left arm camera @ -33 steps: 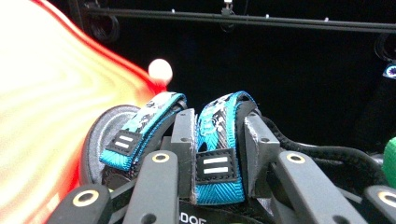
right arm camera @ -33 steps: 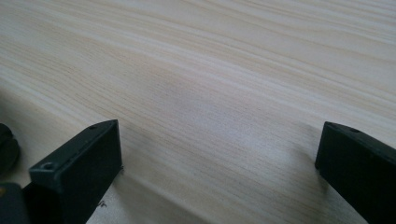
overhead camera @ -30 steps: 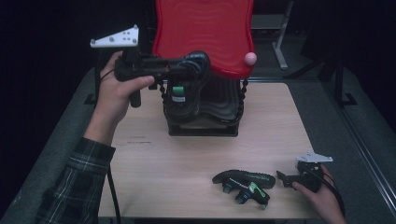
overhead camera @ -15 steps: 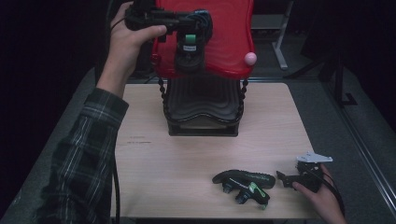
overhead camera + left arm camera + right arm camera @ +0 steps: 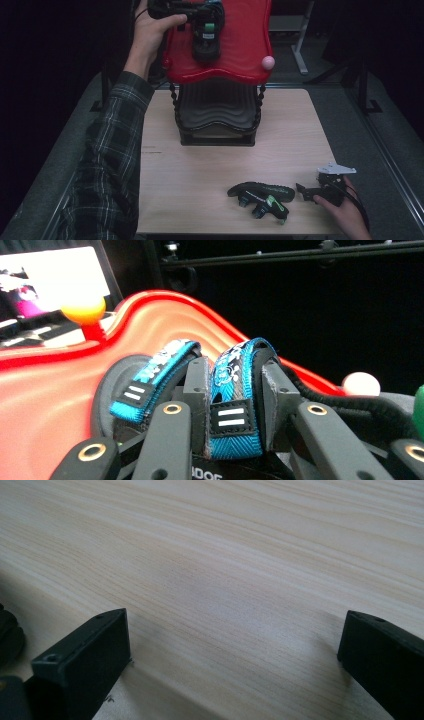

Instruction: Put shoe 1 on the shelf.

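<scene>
A black sandal with blue straps (image 5: 206,42) hangs over the red top shelf (image 5: 240,50) of a small rack, toe toward me. My left gripper (image 5: 207,12) reaches in from the left and is shut on it. In the left gripper view the jaws pinch one blue strap (image 5: 232,390), with the second strap (image 5: 150,380) beside it and the sole close above the red surface; whether it touches I cannot tell. A second black sandal (image 5: 260,194) lies near the table's front edge. Just right of it, my right gripper (image 5: 303,190) rests on the wood, open (image 5: 235,650) with nothing between its jaws.
The rack has a black ribbed lower shelf (image 5: 215,107) under the red one and stands at the back of the wooden table (image 5: 200,170). A pink ball (image 5: 268,62) caps its right front post; an orange ball (image 5: 82,310) and a pale one (image 5: 361,384) cap others.
My left hand has carried the sandal up and away from the front of the lower shelf to above the red top shelf. The right gripper and the sandal on the table have stayed put.
</scene>
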